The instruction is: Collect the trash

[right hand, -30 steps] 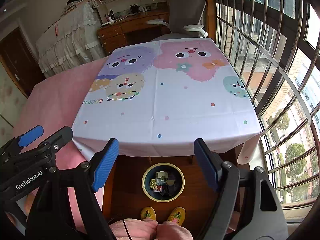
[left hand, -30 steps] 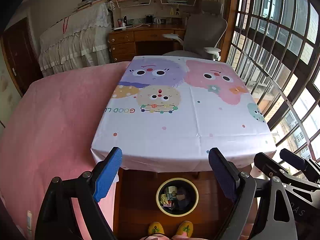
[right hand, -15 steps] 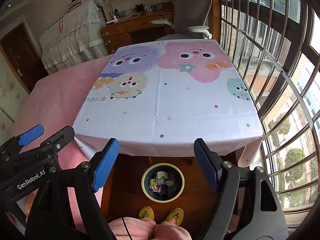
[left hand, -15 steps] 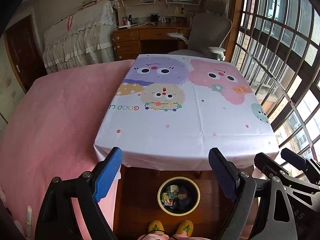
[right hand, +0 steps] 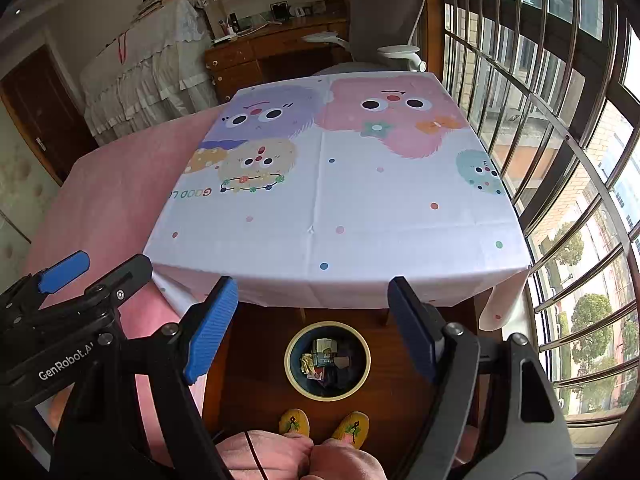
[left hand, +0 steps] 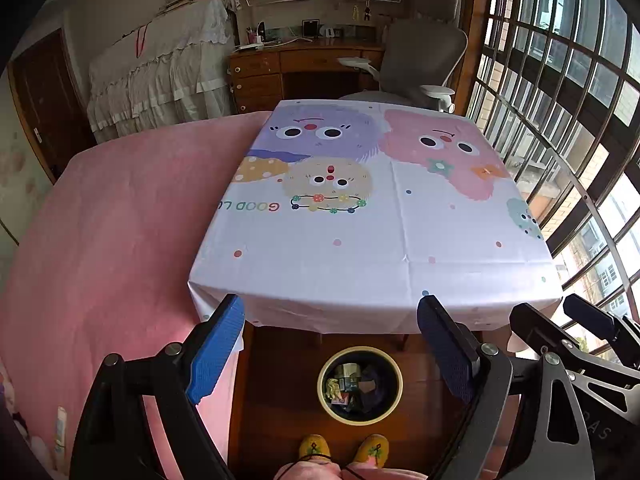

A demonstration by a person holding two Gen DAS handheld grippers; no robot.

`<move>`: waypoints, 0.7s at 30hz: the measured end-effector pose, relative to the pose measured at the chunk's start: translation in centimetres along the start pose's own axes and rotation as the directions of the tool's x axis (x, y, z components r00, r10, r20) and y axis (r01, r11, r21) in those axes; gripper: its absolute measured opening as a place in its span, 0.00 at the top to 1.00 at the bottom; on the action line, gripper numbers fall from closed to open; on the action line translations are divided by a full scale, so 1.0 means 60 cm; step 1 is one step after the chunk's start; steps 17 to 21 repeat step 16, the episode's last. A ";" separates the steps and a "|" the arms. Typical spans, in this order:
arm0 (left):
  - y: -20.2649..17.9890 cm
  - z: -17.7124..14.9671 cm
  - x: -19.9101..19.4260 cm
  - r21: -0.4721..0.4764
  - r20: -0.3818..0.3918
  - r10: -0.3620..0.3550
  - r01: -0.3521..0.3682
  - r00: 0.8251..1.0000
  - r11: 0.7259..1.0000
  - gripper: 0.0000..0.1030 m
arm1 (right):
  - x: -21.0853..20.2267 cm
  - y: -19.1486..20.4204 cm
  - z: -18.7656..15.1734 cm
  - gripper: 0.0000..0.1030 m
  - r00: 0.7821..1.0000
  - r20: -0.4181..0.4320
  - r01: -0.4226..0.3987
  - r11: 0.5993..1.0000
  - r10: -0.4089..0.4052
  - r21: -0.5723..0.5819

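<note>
Both grippers, left (left hand: 336,354) and right (right hand: 314,330), hang released and empty; the bin (right hand: 294,338) with trash sits on the floor directly below, equally near each.

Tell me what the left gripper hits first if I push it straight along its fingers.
Likely the tablecloth: the open left gripper points over the table's near edge at its top. Nothing lies on the cloth before that. The bin sits lower, on the floor, off that line. Depth is uncertain through the fisheye.
</note>
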State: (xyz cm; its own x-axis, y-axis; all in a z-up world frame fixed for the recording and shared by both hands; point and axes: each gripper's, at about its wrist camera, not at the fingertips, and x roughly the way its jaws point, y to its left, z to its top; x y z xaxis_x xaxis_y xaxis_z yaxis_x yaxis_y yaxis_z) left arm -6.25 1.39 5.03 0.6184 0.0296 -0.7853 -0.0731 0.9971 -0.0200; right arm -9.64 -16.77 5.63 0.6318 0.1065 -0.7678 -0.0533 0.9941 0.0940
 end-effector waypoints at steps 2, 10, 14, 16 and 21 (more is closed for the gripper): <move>0.000 0.000 0.001 0.001 -0.001 0.000 0.000 1.000 1.000 0.13 | 0.001 -0.003 -0.001 0.27 1.000 -0.004 -0.001 1.000 0.001 0.002; 0.000 0.000 0.002 0.002 -0.002 0.000 0.000 1.000 1.000 0.13 | 0.003 -0.004 0.000 0.27 1.000 -0.004 -0.003 1.000 0.003 0.002; 0.001 -0.002 0.006 0.006 -0.004 0.006 -0.006 1.000 1.000 0.13 | 0.005 -0.005 0.000 0.27 1.000 -0.008 -0.005 1.000 0.005 0.003; 0.001 -0.003 0.008 0.005 -0.004 0.005 -0.005 1.000 1.000 0.13 | 0.005 -0.005 0.000 0.27 1.000 -0.008 -0.006 1.000 0.006 0.003; 0.001 -0.003 0.008 0.005 -0.004 0.005 -0.005 1.000 1.000 0.13 | 0.005 -0.005 0.000 0.27 1.000 -0.008 -0.006 1.000 0.006 0.003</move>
